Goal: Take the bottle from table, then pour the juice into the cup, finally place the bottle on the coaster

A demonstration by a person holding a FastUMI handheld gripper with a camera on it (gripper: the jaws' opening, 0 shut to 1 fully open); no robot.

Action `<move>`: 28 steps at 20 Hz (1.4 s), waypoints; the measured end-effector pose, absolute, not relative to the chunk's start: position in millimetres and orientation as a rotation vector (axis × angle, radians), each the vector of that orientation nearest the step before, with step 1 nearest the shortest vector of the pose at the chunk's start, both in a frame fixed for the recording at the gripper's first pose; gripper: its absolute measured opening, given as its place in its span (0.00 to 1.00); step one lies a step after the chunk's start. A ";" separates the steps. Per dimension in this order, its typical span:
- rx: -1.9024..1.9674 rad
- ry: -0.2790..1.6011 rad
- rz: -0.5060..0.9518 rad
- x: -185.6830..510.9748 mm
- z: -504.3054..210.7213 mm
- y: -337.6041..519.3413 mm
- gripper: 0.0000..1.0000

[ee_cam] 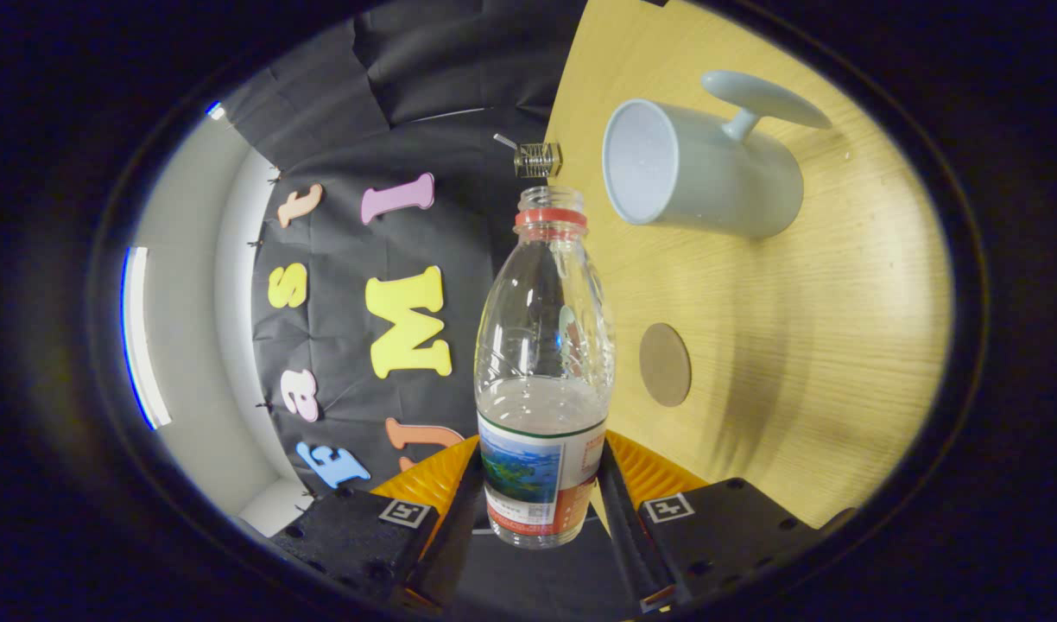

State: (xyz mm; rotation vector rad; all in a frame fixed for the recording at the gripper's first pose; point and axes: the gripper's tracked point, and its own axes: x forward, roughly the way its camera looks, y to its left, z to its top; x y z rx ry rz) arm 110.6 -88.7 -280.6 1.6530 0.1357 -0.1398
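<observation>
Tool [539, 484] clamping bottle [543, 363] (uncapped), cup [697, 168] and coaster [665, 364] beyond

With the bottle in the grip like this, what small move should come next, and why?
Probably tip a little further and bring the neck over the cup's opening. The gripper is shut on the uncapped bottle, liquid sits low, and its mouth is short of the cup.

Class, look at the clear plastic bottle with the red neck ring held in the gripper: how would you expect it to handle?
The clear plastic bottle is uncapped and partly filled, so probably light but quick to spill. Its thin wall may flex where the gripper clamps its label.
</observation>
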 end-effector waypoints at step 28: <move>1.825 0.065 -0.132 128.3 -234.1 -92.5 0.75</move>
